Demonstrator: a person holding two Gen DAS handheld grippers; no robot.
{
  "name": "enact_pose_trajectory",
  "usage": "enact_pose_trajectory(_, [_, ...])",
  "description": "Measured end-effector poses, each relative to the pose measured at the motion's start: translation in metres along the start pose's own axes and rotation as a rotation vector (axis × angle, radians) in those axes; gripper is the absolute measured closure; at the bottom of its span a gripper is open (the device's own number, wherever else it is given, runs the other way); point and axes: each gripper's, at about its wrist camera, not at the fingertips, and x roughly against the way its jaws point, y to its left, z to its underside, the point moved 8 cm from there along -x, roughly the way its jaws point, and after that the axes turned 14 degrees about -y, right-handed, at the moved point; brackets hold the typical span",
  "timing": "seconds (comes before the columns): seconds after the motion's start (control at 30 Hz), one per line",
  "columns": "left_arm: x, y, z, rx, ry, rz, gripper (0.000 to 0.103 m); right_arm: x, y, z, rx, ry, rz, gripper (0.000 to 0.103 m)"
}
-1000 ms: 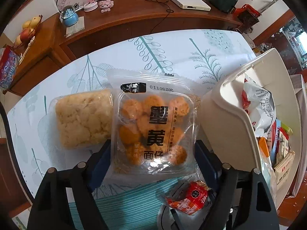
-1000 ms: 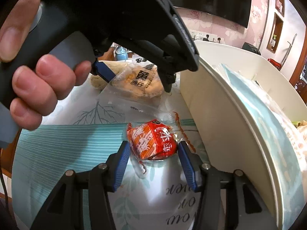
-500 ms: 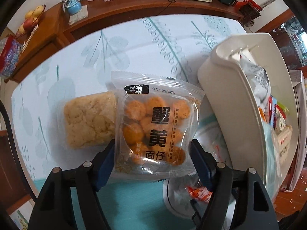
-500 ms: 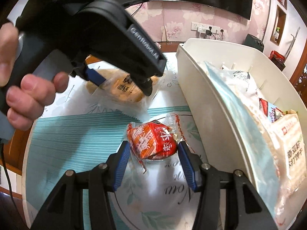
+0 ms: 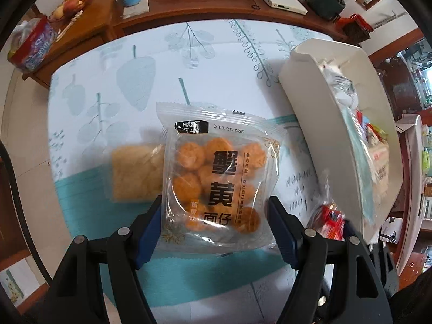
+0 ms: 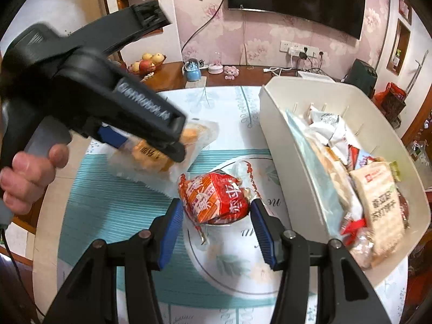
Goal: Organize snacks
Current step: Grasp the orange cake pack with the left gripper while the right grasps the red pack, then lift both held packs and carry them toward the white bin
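Left gripper (image 5: 216,226) clamping clear orange-ball snack packet (image 5: 218,178), long axis pointing away, raised off surface since earlier, right gripper (image 6: 214,228) gripping red wrapped snack (image 6: 216,198), lifted too

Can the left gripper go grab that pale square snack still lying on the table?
Probably not yet. The left gripper has its jaws closed on the orange ball snack pack, so it is occupied. The pale square snack lies uncovered on the table, but the pack must first go into the white bin.
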Motion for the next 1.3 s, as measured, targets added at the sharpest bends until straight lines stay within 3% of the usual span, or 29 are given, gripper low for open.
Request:
enact_pose_trajectory(0.4, [0.070,-0.016,0.029,-0.012,-0.123,0.107,0.031,0.065,0.007,0.000,0.008,-0.069,0.062,0.054])
enact_pose_trajectory(0.43, [0.074,-0.018,0.033,-0.015,-0.131,0.115,0.030,0.071,0.009,0.000,0.012,-0.079,0.060,0.080])
enact_pose_trajectory(0.47, [0.078,-0.021,0.041,-0.019,-0.140,0.133,0.030,0.075,0.008,0.001,0.020,-0.074,0.078,0.098])
enact_pose_trajectory(0.7, [0.100,-0.020,0.074,0.009,-0.183,0.189,0.030,0.096,0.006,0.020,-0.015,-0.062,0.082,0.098])
enact_pose_trajectory(0.9, [0.115,-0.003,0.095,0.030,-0.224,0.202,0.030,0.102,0.000,0.044,-0.132,0.000,0.045,0.098])
enact_pose_trajectory(1.2, [0.127,0.029,0.125,0.101,-0.272,0.200,0.030,0.097,0.000,0.086,-0.368,0.176,-0.089,0.095])
enact_pose_trajectory(1.3, [0.129,0.035,0.134,0.115,-0.275,0.193,0.030,0.089,0.011,0.103,-0.458,0.263,-0.160,0.083])
